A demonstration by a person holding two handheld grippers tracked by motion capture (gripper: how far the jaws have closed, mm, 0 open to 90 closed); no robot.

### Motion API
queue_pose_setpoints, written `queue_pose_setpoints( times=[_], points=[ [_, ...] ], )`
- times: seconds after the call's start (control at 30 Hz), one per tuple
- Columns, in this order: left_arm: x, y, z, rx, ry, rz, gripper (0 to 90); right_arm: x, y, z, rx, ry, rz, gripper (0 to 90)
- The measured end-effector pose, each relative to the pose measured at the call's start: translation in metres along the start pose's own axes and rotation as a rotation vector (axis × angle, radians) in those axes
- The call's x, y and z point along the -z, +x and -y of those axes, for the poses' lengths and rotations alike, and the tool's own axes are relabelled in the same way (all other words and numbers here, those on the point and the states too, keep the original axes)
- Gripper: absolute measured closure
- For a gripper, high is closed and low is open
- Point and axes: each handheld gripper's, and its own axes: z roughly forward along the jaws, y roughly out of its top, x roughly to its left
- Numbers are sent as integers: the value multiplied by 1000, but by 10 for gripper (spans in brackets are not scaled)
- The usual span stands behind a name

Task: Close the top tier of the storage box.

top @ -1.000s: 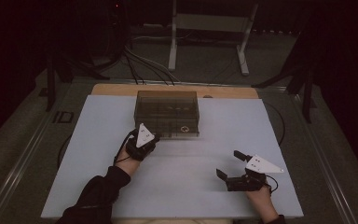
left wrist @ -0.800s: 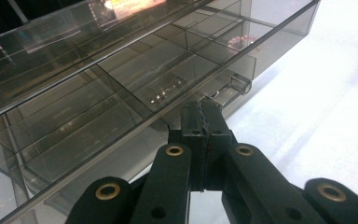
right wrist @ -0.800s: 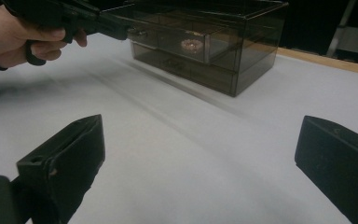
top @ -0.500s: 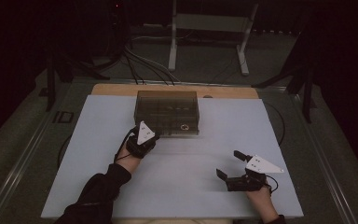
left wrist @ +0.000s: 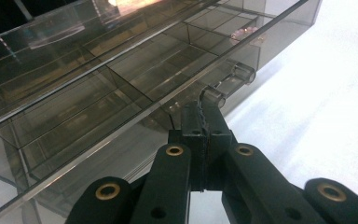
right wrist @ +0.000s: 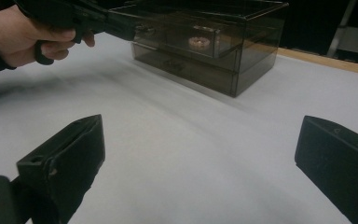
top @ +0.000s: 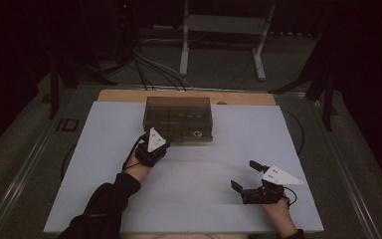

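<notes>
The left hand (top: pixel 138 167) enters the high view from the bottom left, its dark sleeve (top: pixel 102 206) lying on the white table top (top: pixel 189 199). It holds the left gripper (top: pixel 165 141) at the front left corner of the smoked clear drawer box (top: pixel 179 118).

In the left gripper view, the 2 jaws of the left gripper (left wrist: pixel 205 100) are pressed fully together, with their tips closed on the clear drawer handle (left wrist: pixel 226 85) at the front of the drawer box (left wrist: pixel 98 79). The handle is a short transparent bar with rounded ends; the jaw tips grip it at its near end. Divided compartments (left wrist: pixel 158 70) show through the box walls, and a small round pinkish item (left wrist: pixel 242 33) lies in a far compartment.

The drawer box stands at the far middle of the table top, just in front of the wooden strip (top: pixel 189 95) along the far edge.

To the right, well apart from the box, the right gripper (top: pixel 242 175) rests near the front edge of the table, held by the right hand (top: pixel 278 211). Its jaws stand wide open with nothing between them. In the right gripper view, the jaws of the right gripper (right wrist: pixel 200 154) frame bare table, with the box (right wrist: pixel 205 46) beyond and the left hand (right wrist: pixel 23 35) at the upper left.
</notes>
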Motion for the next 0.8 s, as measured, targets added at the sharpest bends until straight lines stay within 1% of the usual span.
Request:
queue_pose_setpoints(
  times=[0.27,0.33,0.57,0.8],
  points=[
    [-5,3,1,3,12,-9,898,0,0,0,-2,-1,0,18],
    [-6,3,1,9,10,-8,898,0,0,0,-3,-1,0,17],
    [-9,4,1,5,19,-8,898,0,0,0,-6,-3,0,18],
    [-10,5,-1,3,17,-14,898,0,0,0,-7,-3,-1,18]
  ],
)
